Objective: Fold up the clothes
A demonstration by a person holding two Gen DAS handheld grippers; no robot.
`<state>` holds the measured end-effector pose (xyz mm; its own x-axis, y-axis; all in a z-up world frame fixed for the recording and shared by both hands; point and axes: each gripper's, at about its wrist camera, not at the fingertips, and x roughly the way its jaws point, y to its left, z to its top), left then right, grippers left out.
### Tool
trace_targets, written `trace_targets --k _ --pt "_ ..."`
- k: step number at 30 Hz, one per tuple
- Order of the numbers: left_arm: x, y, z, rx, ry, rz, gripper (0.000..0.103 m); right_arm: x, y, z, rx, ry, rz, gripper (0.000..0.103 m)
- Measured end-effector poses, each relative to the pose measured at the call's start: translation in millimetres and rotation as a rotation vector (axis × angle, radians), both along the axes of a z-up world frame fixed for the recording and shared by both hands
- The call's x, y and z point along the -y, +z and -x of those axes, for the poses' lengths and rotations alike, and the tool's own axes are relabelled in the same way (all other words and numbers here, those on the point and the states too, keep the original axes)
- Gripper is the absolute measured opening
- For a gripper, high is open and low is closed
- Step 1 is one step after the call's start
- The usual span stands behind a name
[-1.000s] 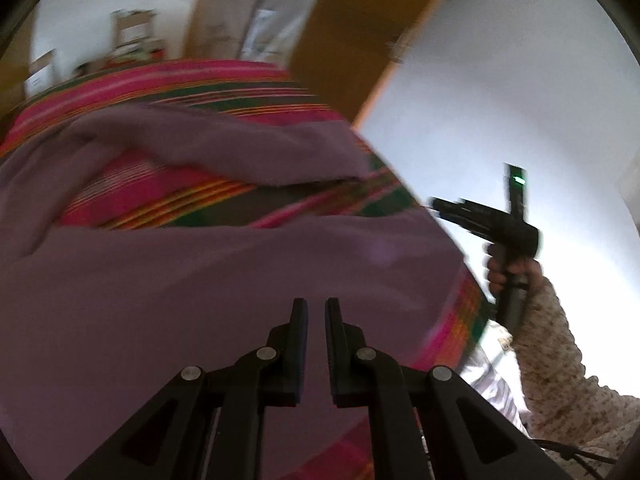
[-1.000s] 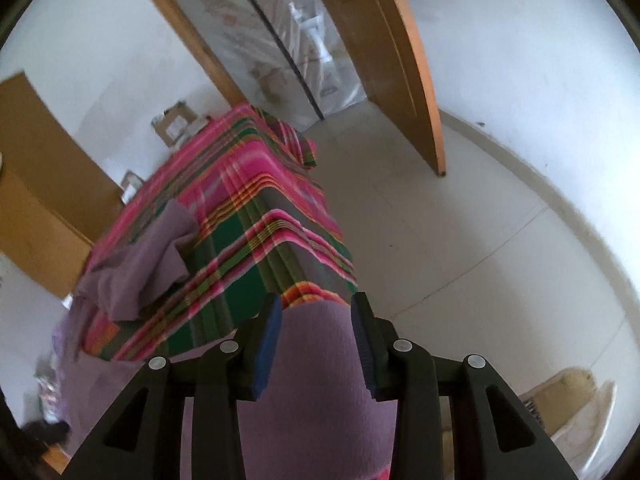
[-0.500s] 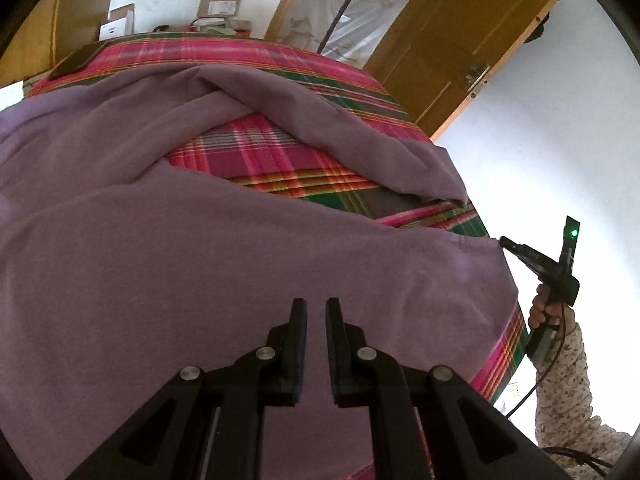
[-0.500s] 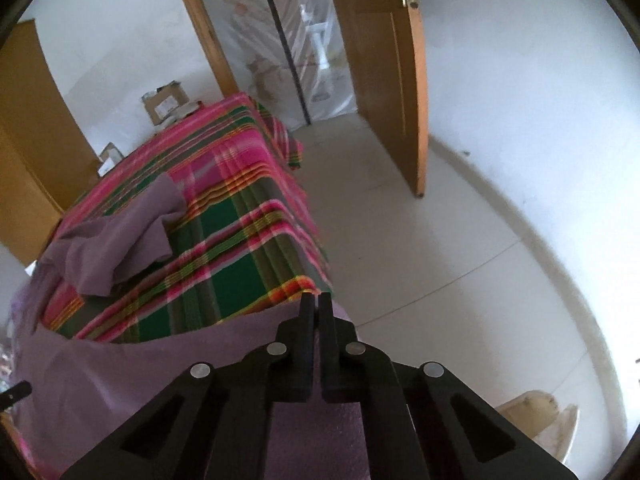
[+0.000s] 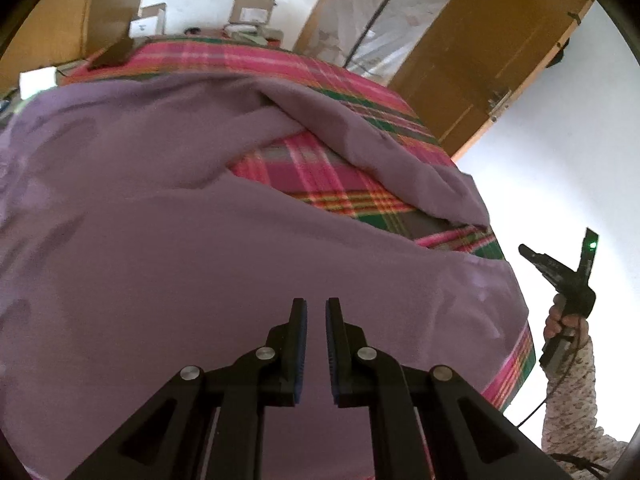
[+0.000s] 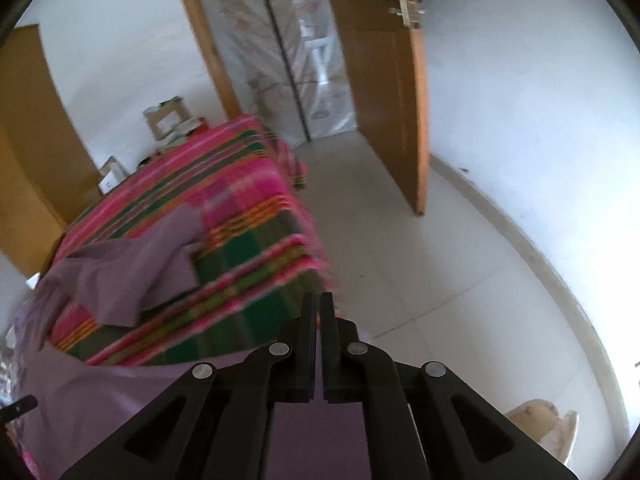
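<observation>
Across the plaid worktop (image 5: 320,176) lies the cloth (image 5: 200,260), a purple piece spread wide. Its far part is bunched into a ridge, so a patch of plaid shows through the middle. The near part drapes toward the front edge, which puts a long free border within reach of both hands.

The left tongs (image 5: 316,308) point steeply down over the near half of the cloth. Only a narrow slit shows between their pads, and I cannot tell whether a hem is pinched there.

The right tongs (image 6: 316,300) are pressed together at the worktop's corner. Purple shows beneath them in their own view. From the left view they stand just off the cloth's edge, raised in the person's hand (image 5: 560,320), with nothing plainly hanging from them, so I cannot say whether a corner is caught.

I judge the two are stationed at opposite ends of the near border so it can be lifted evenly and carried over for a first fold. An uneven lift would drag the bunched ridge further askew.
</observation>
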<state>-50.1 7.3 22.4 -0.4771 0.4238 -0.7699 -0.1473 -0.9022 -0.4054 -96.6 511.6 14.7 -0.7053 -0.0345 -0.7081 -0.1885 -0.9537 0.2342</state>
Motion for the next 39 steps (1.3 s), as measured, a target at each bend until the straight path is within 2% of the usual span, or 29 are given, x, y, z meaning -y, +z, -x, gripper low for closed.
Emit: trace_targets --k 4,8,15,17,20,22,24,26,29,32,35,39 --pt "28 22 -3 -0.036 0.065 0.052 0.009 20 22 11 -0.037 0.075 0.017 0.004" --pt "59 62 -7 -0.104 0.127 0.160 0.009 46 59 24 -0.090 0.164 0.012 0.007" --pt "95 154 6 -0.236 0.150 0.439 0.012 113 166 45 -0.251 0.368 -0.113 0.015" --pt "98 163 21 -0.235 0.129 0.537 0.014 132 196 54 -0.301 0.419 -0.146 0.023" --pt "102 176 45 -0.230 0.092 0.679 0.019 165 229 82 -0.316 0.488 -0.159 0.027" --pt "101 172 64 -0.209 0.031 0.726 0.019 195 245 102 -0.331 0.539 -0.201 0.027" --pt "101 160 85 -0.179 -0.032 0.740 0.020 226 252 118 -0.339 0.607 -0.248 0.028" --pt "103 138 104 -0.160 -0.065 0.770 0.021 268 240 140 -0.295 0.721 -0.293 0.038" --pt "118 94 129 -0.080 -0.095 0.744 0.021 327 194 163 -0.209 0.869 -0.391 0.039" --pt "127 52 143 0.008 -0.121 0.723 0.021 372 136 182 -0.103 1.005 -0.419 0.039" --pt "135 30 157 0.025 -0.134 0.721 0.021 399 88 198 -0.016 1.086 -0.402 0.039" --pt "145 11 175 0.035 -0.117 0.740 0.021 421 53 223 0.038 1.114 -0.389 0.039"
